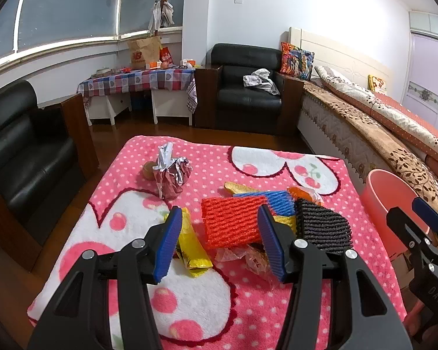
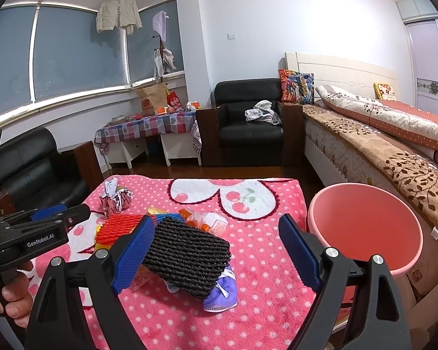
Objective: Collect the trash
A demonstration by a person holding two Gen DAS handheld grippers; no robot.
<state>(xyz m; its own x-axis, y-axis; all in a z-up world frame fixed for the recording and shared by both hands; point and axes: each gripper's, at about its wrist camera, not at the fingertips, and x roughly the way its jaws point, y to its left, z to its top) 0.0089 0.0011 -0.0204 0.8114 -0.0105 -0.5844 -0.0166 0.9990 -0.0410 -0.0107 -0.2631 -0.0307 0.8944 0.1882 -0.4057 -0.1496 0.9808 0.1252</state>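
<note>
Trash lies on a pink polka-dot blanket: a red foam net, a blue foam net, a black foam net, a yellow wrapper, clear plastic wrappers and crumpled foil. My left gripper is open above the red net and yellow wrapper. In the right wrist view my right gripper is open over the black net, which lies on a purple mask. A pink bin stands to the right, beside the blanket.
A bed runs along the right behind the bin. A black armchair and a table with a checked cloth stand at the back. A black sofa is on the left.
</note>
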